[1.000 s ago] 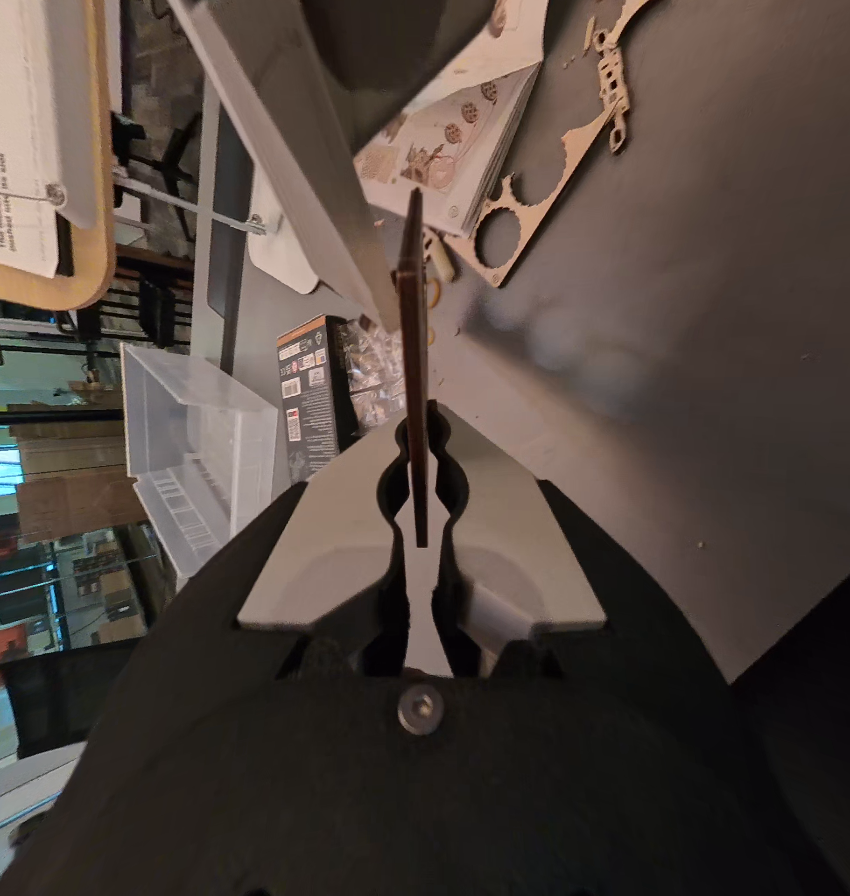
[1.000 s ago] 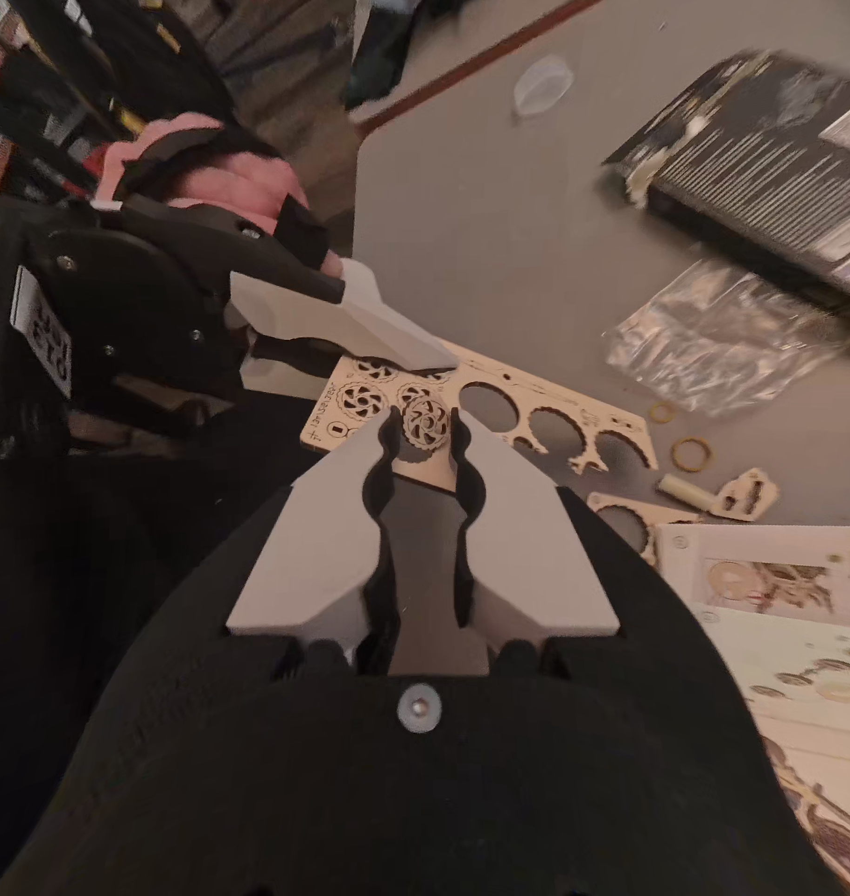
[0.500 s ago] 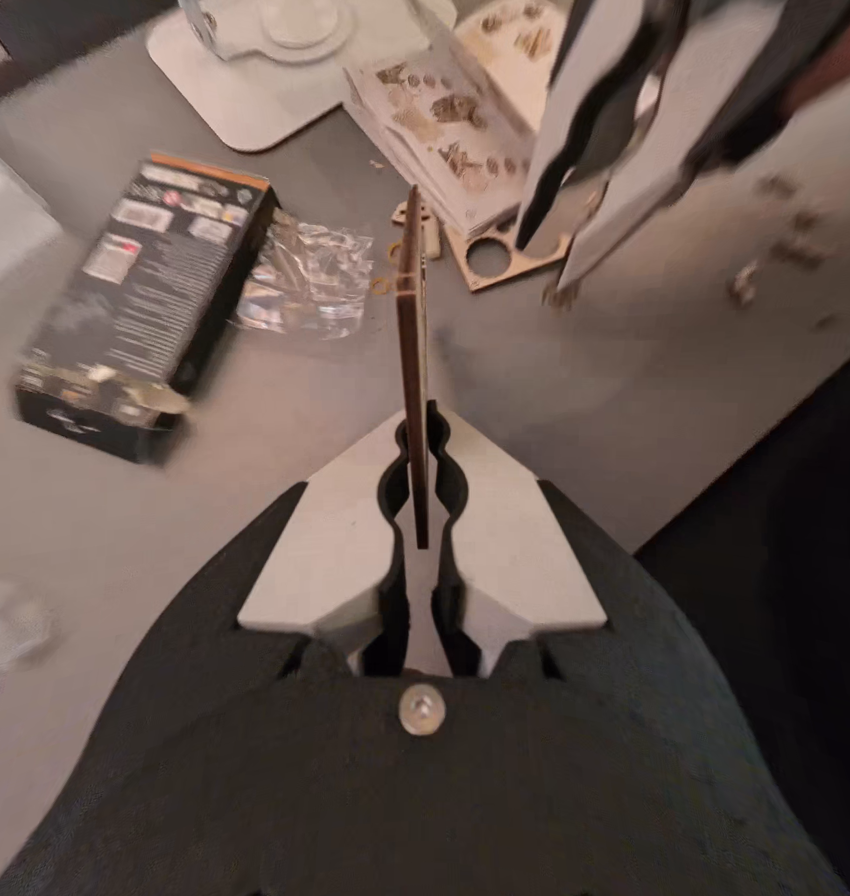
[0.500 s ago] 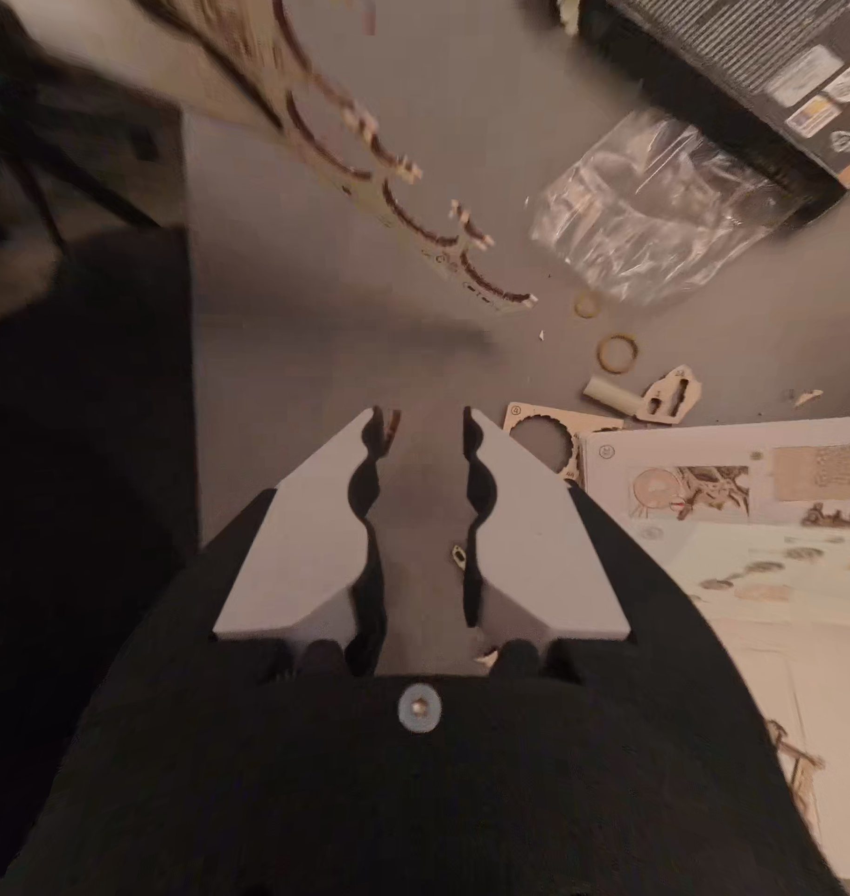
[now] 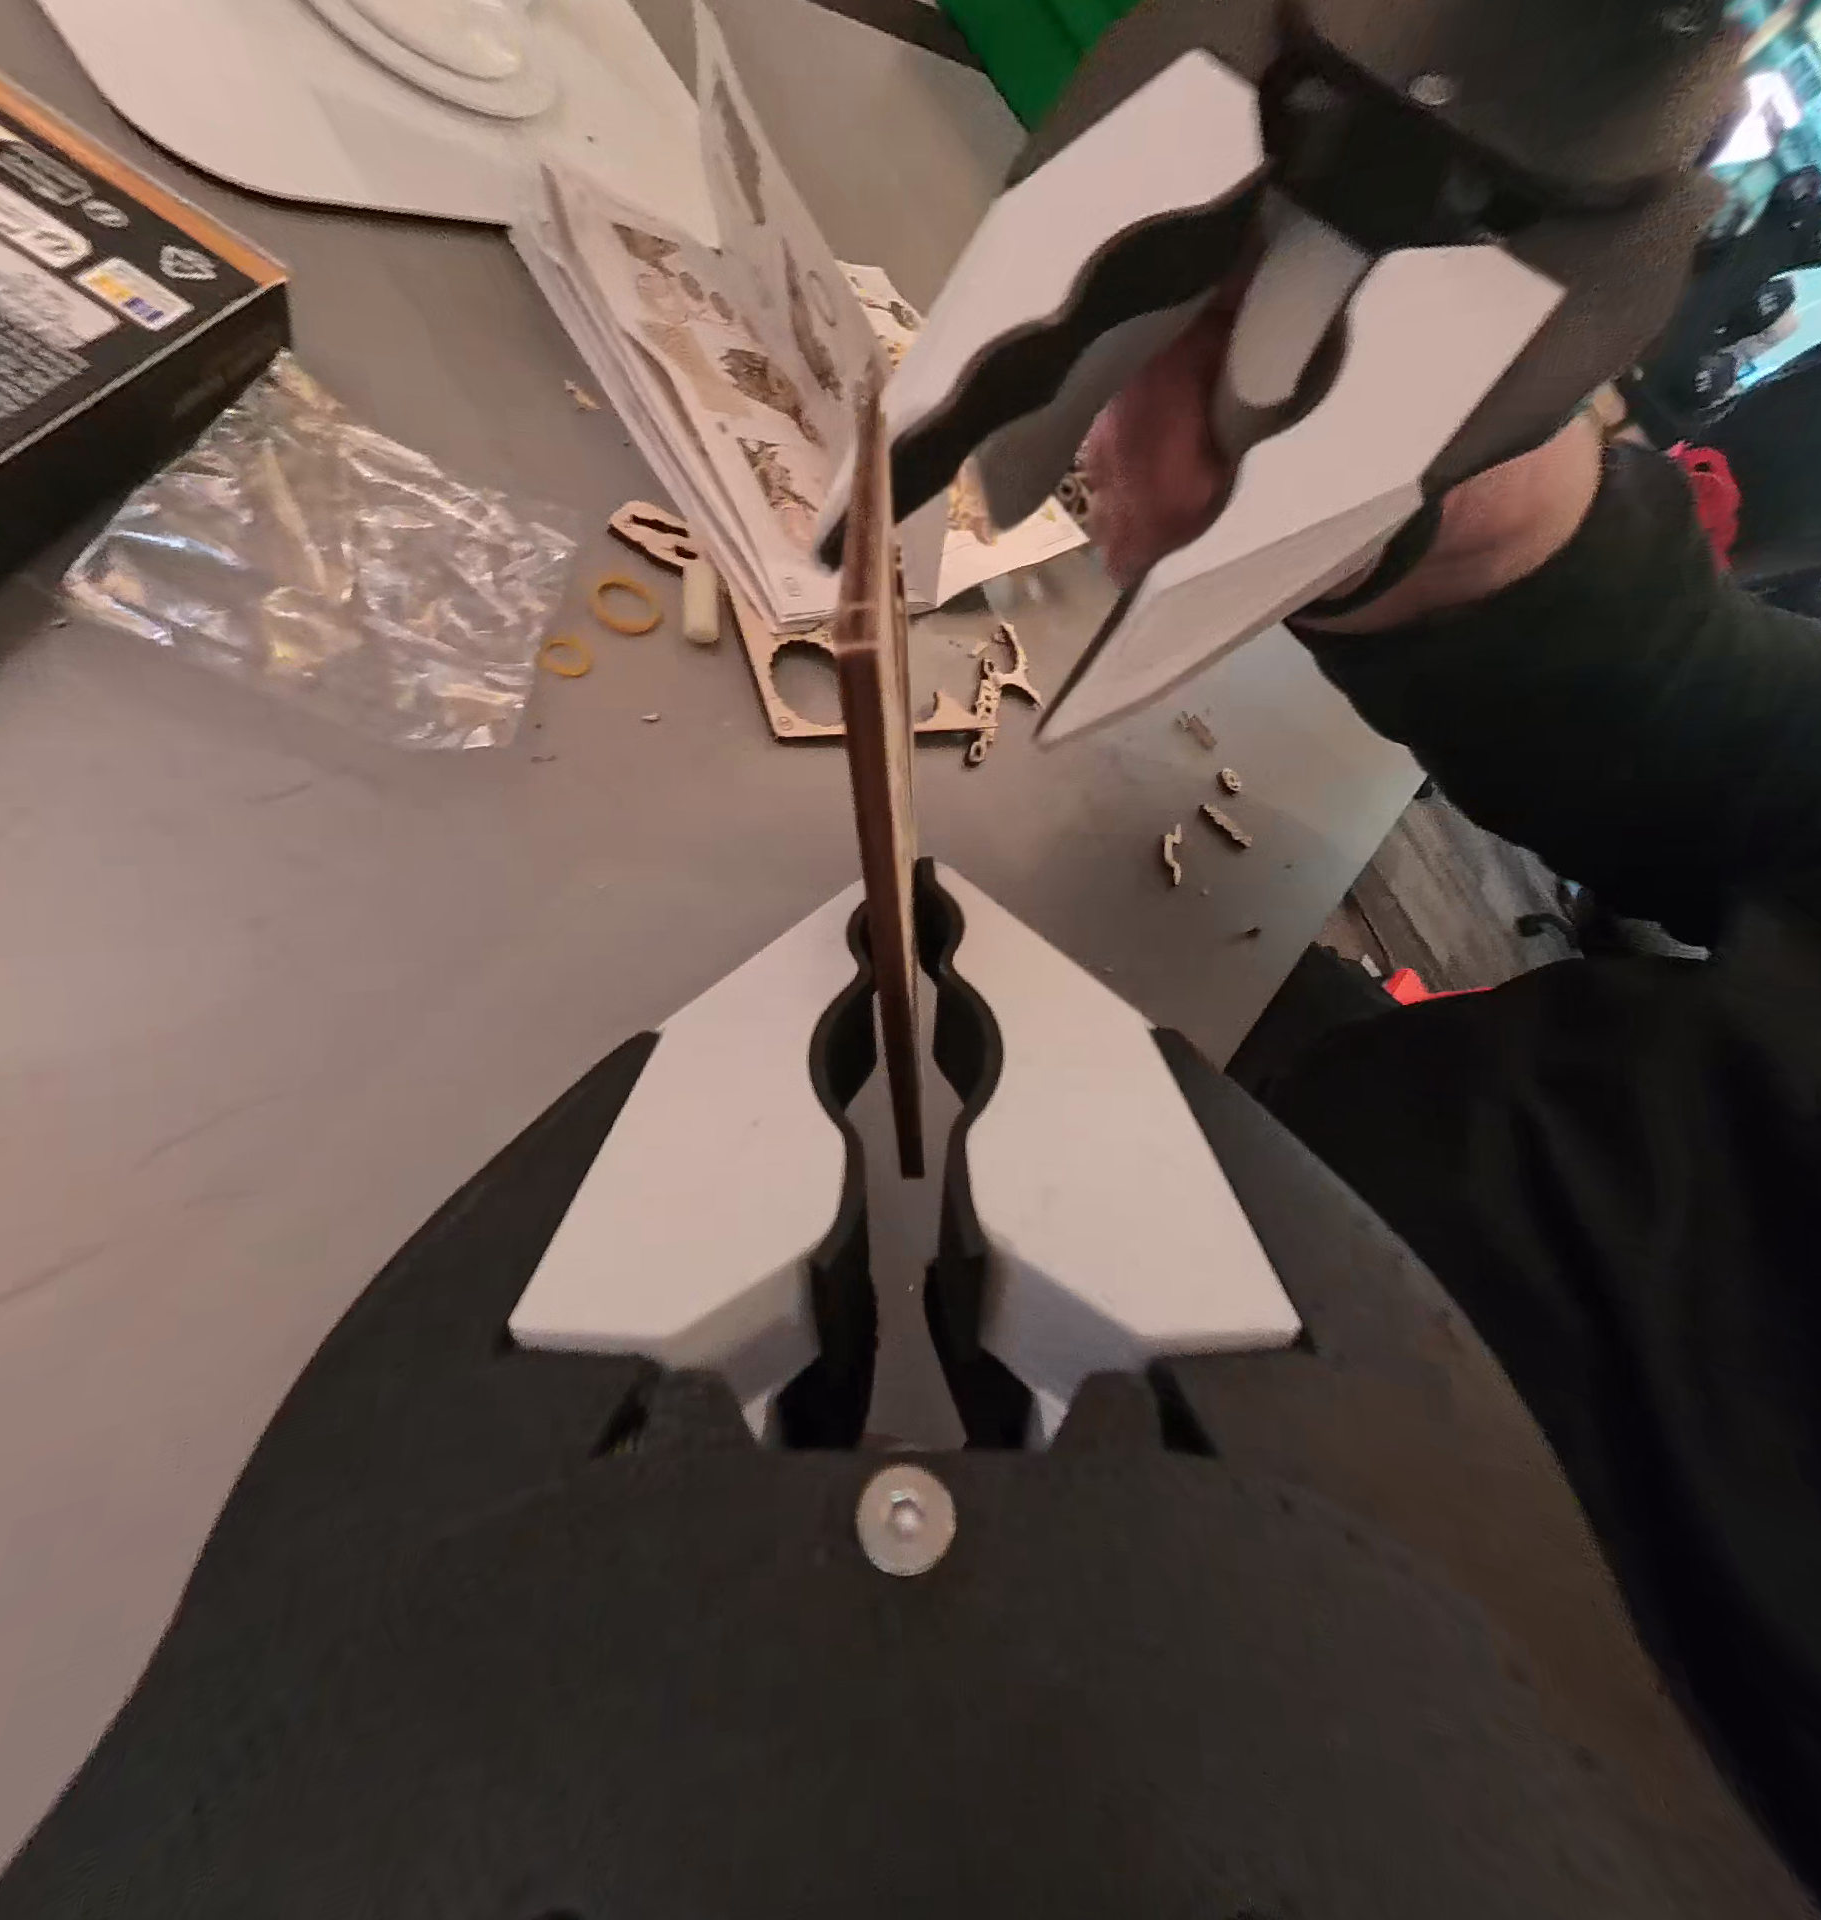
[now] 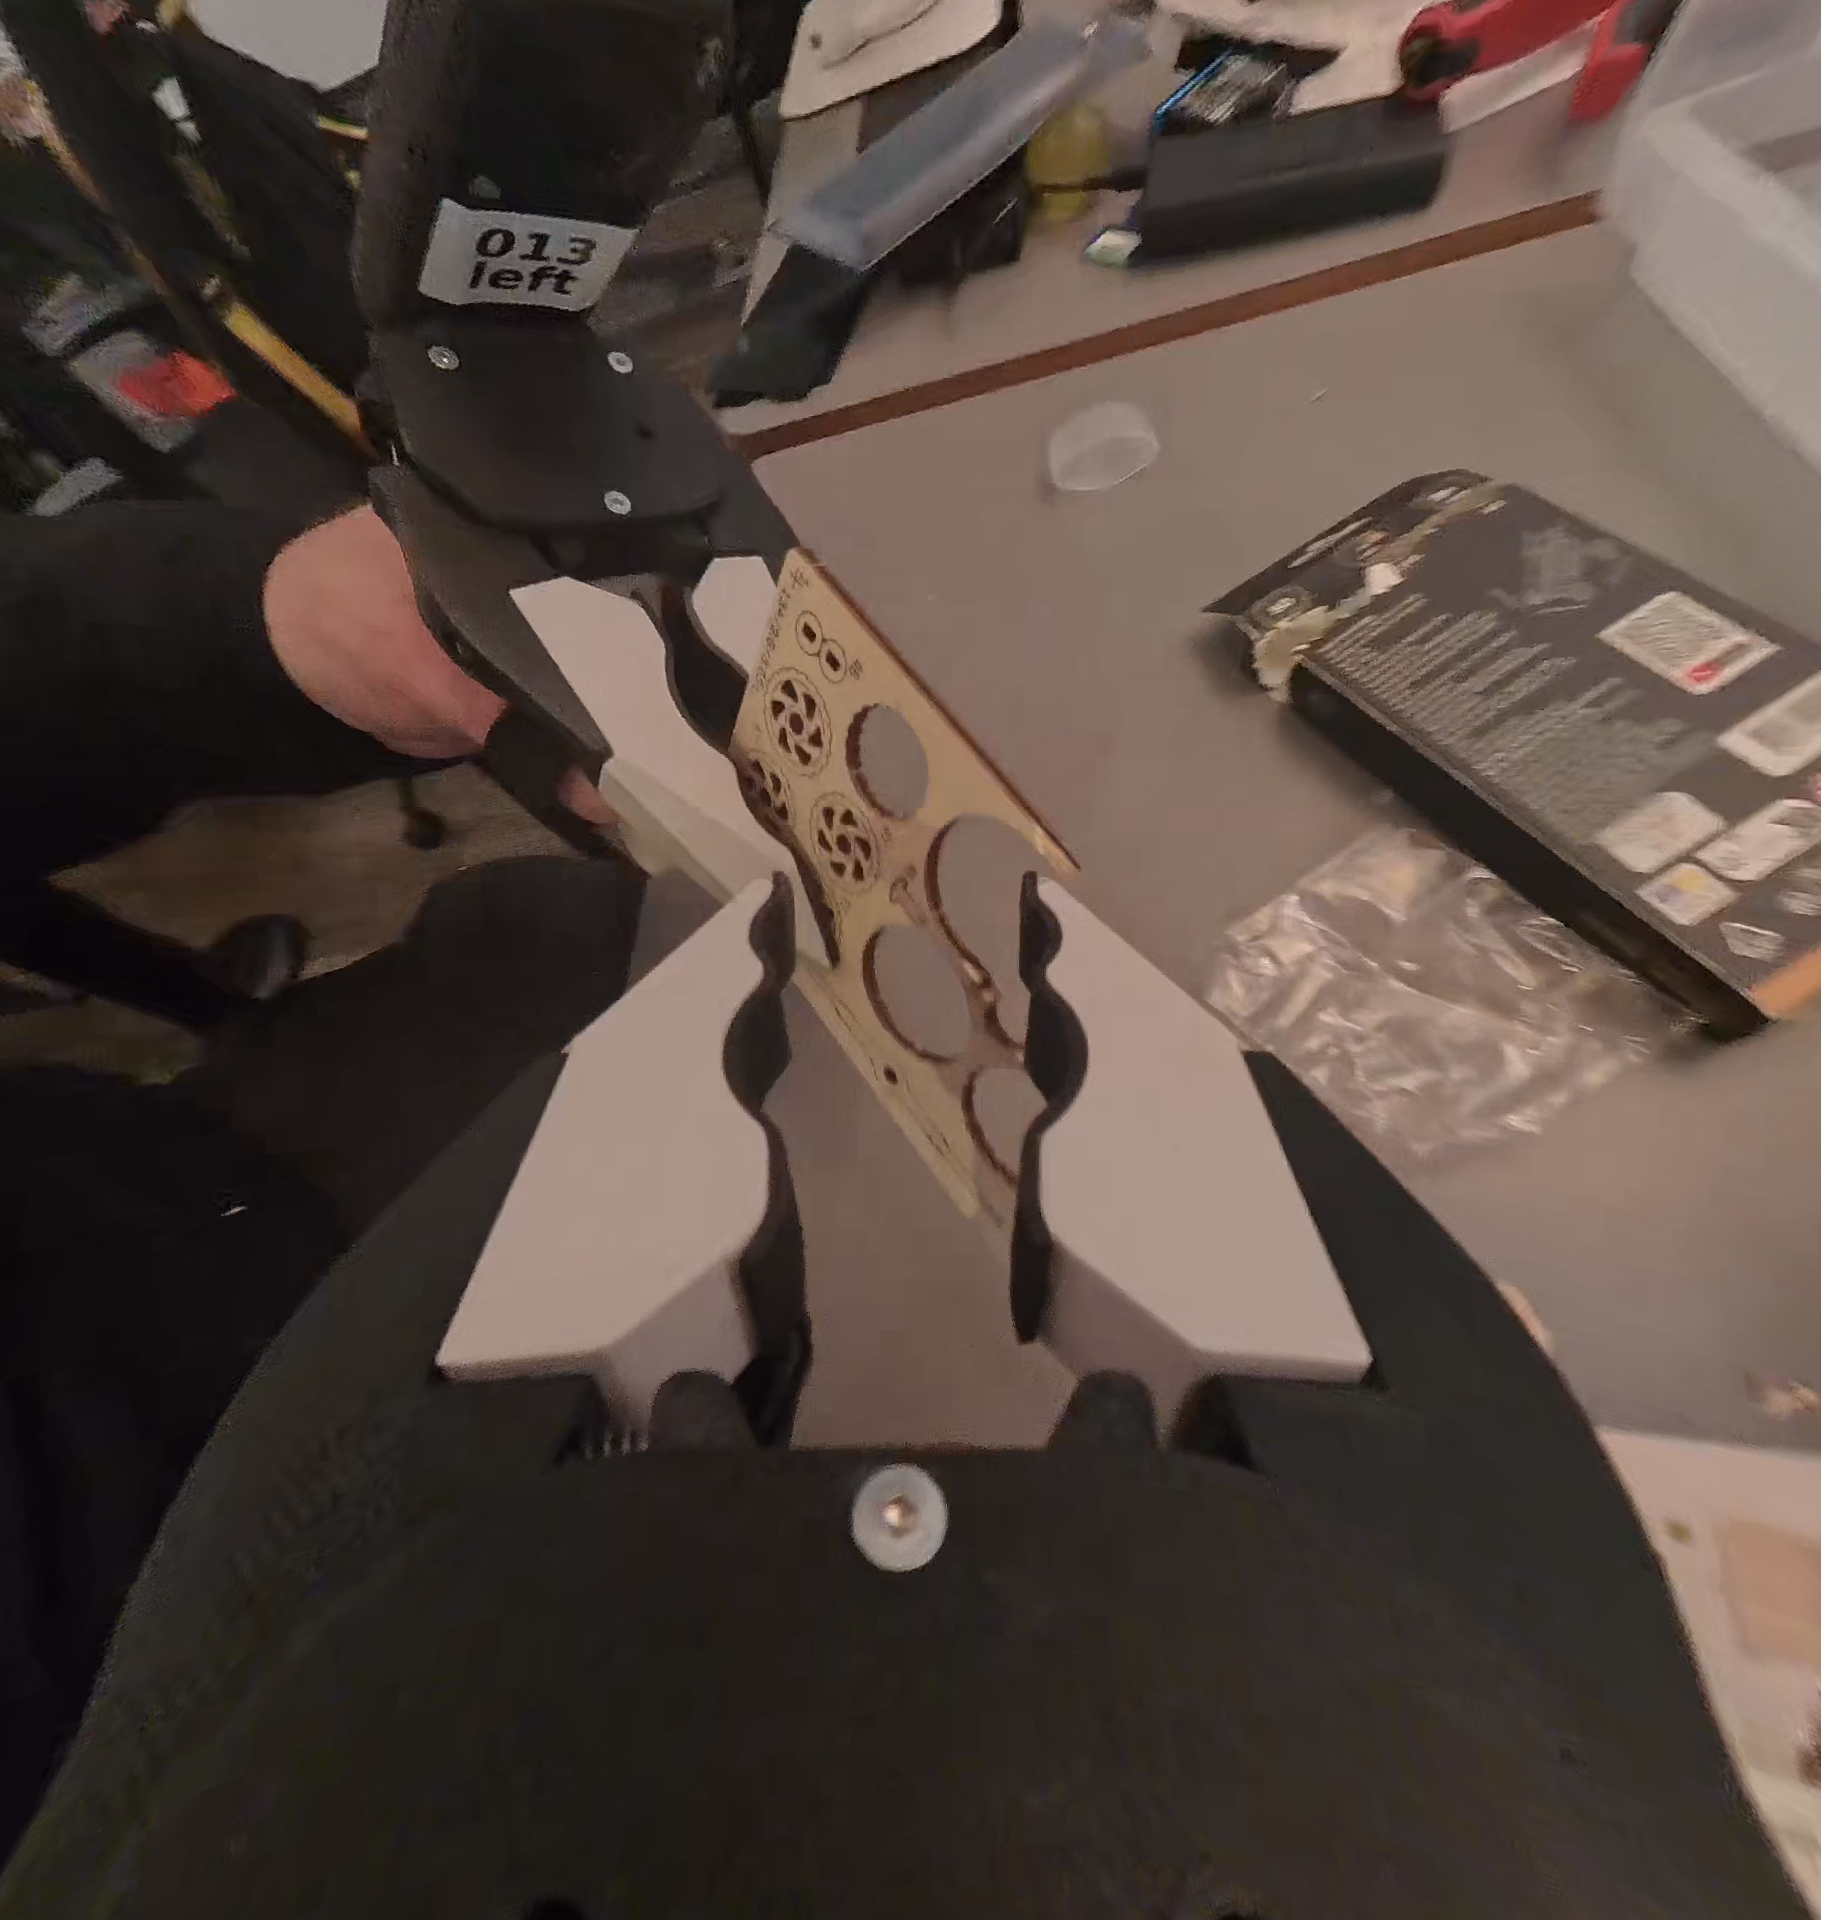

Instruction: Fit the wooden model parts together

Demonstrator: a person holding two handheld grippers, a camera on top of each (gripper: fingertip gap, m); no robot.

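Grey tabletop [image 5: 262,935] spreads beyond both jaws, with a black printed box [image 6: 1571,727] and crumpled clear bag [image 6: 1405,997] off to one side. Clamped in the left gripper [image 5: 890,904], a thin laser-cut plywood sheet with round holes and gear parts [image 6: 885,831] stands edge-up. Around its far end the right gripper [image 6: 901,894] gapes wide, touching nothing. Centre one gear squarely before closing, probably.
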